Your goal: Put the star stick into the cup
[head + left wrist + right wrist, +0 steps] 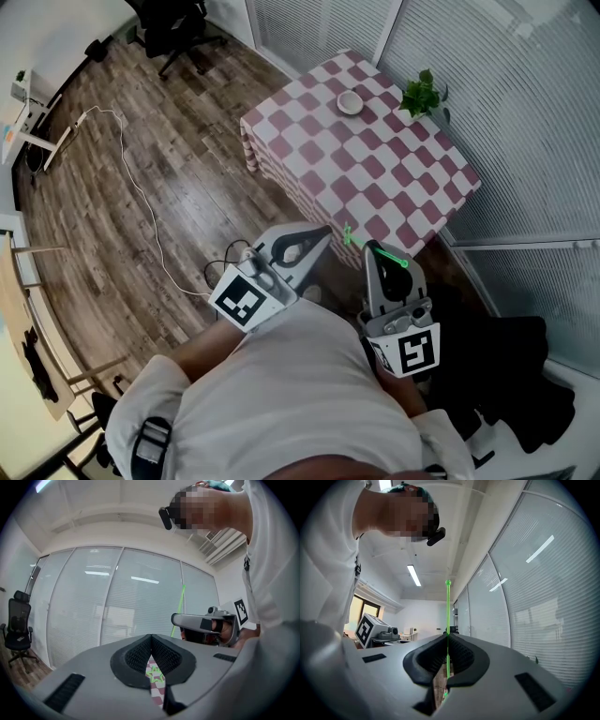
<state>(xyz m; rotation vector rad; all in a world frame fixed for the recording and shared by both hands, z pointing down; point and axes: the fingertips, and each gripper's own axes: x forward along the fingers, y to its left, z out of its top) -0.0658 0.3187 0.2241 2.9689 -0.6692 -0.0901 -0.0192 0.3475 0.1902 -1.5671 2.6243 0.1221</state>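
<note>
leaning over the scene from the bottom of the head view is the person's white shirt point(300, 394), with both tools held out in front of it. the left gripper point(323, 232), grey with a black-and-white marker cube at its back, has its ribbed black pads pressed together at the tip and nothing between them; through the slit below the tip only chequered cloth and a green star outline beyond show. just to its right, the right gripper point(375, 251) is clamped tight on the thin green plastic star stick point(386, 255). in the right gripper view the stick runs straight up out of the closed pads to a small knob, and a short green length shows below them. in the head view its star-shaped end lies just short of the near edge of the surface.

beyond the two grippers stands the square surface under a red-and-white chequered cloth point(375, 178). near its far side sits the small round white cup point(349, 101), well apart from the stick, and a little green potted plant point(422, 94) stands at the far right corner. to the left, a white cable point(141, 197) trails across the brown wooden floor point(187, 122), and a black office chair point(173, 23) stands farthest off.
</note>
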